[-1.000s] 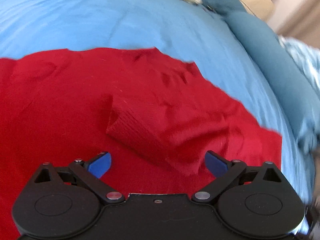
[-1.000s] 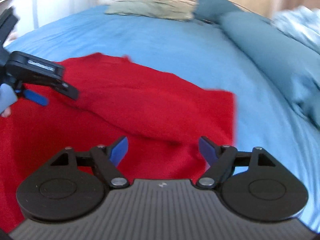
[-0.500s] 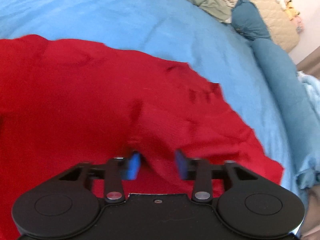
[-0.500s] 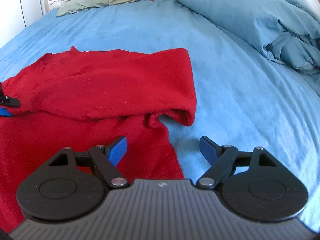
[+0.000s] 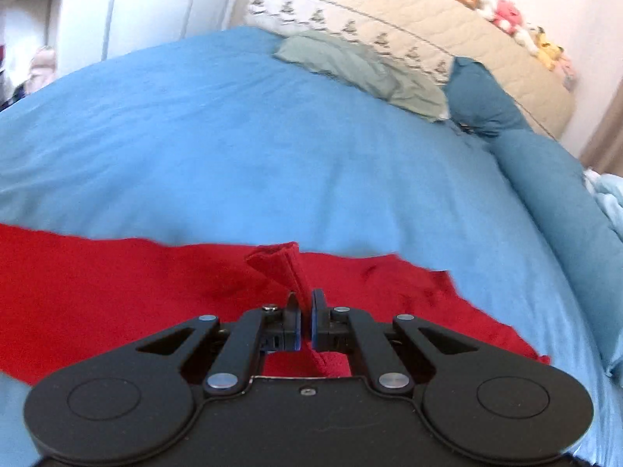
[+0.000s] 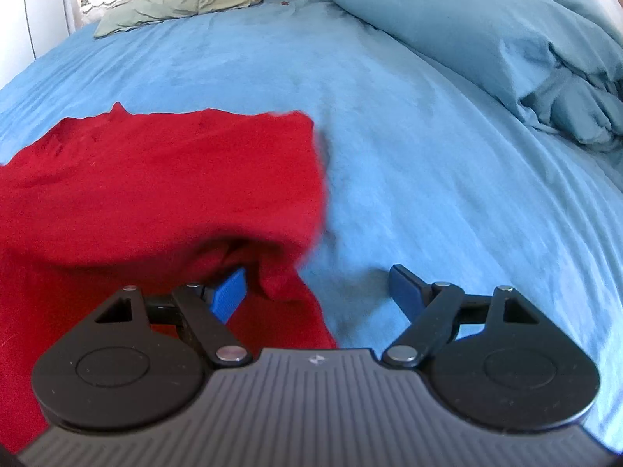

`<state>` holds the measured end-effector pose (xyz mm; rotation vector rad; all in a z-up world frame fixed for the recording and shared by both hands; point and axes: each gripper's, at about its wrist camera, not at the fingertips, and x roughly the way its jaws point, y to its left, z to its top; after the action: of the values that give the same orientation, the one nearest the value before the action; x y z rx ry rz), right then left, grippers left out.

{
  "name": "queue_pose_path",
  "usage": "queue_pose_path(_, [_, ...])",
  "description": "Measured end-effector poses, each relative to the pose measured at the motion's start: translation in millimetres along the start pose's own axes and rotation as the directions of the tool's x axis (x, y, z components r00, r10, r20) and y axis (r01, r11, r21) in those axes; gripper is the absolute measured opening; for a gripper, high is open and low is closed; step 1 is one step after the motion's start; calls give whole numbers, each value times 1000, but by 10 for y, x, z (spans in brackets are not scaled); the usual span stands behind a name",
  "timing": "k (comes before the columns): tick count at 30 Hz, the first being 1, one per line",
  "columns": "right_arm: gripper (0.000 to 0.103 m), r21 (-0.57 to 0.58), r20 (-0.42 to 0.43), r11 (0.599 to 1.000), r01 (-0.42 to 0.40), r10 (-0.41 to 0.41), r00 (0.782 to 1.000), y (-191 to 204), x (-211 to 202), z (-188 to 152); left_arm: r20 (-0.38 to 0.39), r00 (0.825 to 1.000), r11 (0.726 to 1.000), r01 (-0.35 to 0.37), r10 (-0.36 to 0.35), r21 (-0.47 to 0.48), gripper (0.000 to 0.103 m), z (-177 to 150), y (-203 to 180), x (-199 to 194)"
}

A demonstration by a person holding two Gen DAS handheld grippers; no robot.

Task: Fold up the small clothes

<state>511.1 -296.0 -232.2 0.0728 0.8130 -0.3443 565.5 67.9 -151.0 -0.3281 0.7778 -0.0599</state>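
At the bottom centre of the left wrist view, the left gripper (image 5: 305, 313) has just been closing: its fingers (image 5: 293, 323), spread wide either side of a raised sleeve cuff a second ago, now sit pressed together on a pinched fold of the red garment (image 5: 117, 284). A narrow strip of red cloth runs up from between them and ends in a small peak against the blue bed (image 5: 272, 148), so the fold looks lifted clear of the rest of the garment, which lies as a flat band across the lower half of the frame. More of the bed and the pale headboard (image 5: 447, 39) at upper right shows than before, as the view has tipped upward. Across the lower part of the right wrist view, the right gripper (image 6: 317, 290) has its blue fingers (image 6: 229, 292) well apart and clamped on nothing; it has come closer to the garment's near right corner, where the left finger now lies against a rumpled lobe of red cloth (image 6: 155, 179) and the right finger hangs over bare sheet. Judging by this, one side is secured for a fold, while the right-hand grasp is not yet made.
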Motion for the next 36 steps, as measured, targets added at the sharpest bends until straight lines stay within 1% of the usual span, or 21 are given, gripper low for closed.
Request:
queue_pose_path(3, [94, -30, 13, 999, 21, -21, 1000, -4, 9, 29, -29, 999, 1000, -17, 17, -14, 4, -84, 214, 63])
queue_pose_path(6, [96, -75, 26, 992, 105, -103, 994, -110, -16, 36, -38, 999, 1000, -16, 15, -2, 4, -162, 301, 98])
queue_pose_path(7, [97, -72, 28, 991, 112, -110, 994, -190, -24, 25, -36, 999, 1000, -9, 9, 2, 4, -181, 320, 102])
queue_pose_path(8, [102, -60, 20, 993, 103, -102, 995, -278, -20, 9, -36, 999, 1000, -8, 8, 9, 4, -200, 334, 111])
queue_pose_path(10, [102, -44, -4, 997, 58, -58, 998, -441, 5, -32, -41, 999, 999, -9, 11, 32, 5, -238, 368, 112])
queue_pose_path(13, [102, -122, 4, 992, 15, -15, 1000, -460, -29, -63, -64, 998, 997, -14, 19, 81, 5, -292, 405, 113])
queue_pose_path(16, [102, -190, -9, 982, -11, 9, 1000, -489, -81, -55, -90, 995, 991, -40, 52, 128, 17, -391, 447, 18])
queue_pose_path(19, [102, -190, -34, 981, -40, 34, 999, -529, -195, -5, -96, 987, 981, -115, 130, 154, 26, -467, 527, -170])
queue_pose_path(20, [103, -193, -22, 980, -47, 44, 999, -509, -283, 30, -97, 986, 981, -122, 138, 151, 32, -473, 549, -234])
queue_pose_path(21, [103, -198, -4, 978, -64, 65, 998, -465, -366, 64, -96, 986, 982, -119, 134, 146, 42, -470, 560, -301])
queue_pose_path(22, [103, -200, 17, 974, -107, 112, 994, -398, -464, 114, -89, 989, 984, -108, 121, 143, 49, -461, 549, -366])
queue_pose_path(23, [103, -200, 32, 967, -156, 165, 986, -320, -530, 160, -77, 991, 985, -95, 107, 148, 61, -447, 510, -414])
queue_pose_path(24, [103, -202, 41, 957, -210, 222, 974, -220, -564, 210, -65, 993, 984, -84, 95, 160, 67, -437, 452, -435])
queue_pose_path(26, [103, -222, 41, 934, -279, 295, 955, 28, -532, 253, -56, 996, 981, -55, 66, 186, 68, -403, 306, -393])
queue_pose_path(27, [103, -224, 30, 929, -293, 307, 951, 152, -461, 252, -59, 997, 980, -37, 49, 193, 68, -388, 241, -350])
queue_pose_path(29, [103, -197, -8, 934, -298, 303, 953, 283, -267, 208, -63, 998, 979, -8, 21, 203, 68, -353, 109, -236])
queue_pose_path(31, [103, -132, -77, 955, -266, 257, 963, 260, -26, 108, -61, 998, 975, 16, -3, 223, 68, -317, -13, -114])
queue_pose_path(32, [103, -94, -102, 959, -269, 260, 960, 185, 50, 37, -65, 998, 972, 27, -12, 235, 68, -303, -60, -54])
queue_pose_path(33, [103, -67, -70, 953, -297, 292, 954, 103, 17, -4, -71, 997, 969, 37, -20, 244, 69, -294, -95, 0])
queue_pose_path(34, [103, -61, -69, 952, -299, 295, 953, 71, -11, 2, -78, 997, 966, 47, -28, 253, 69, -283, -123, 58])
queue_pose_path(36, [103, -85, -86, 958, -274, 267, 960, 90, -89, 80, -99, 995, 964, 55, -30, 262, 69, -311, -123, 148])
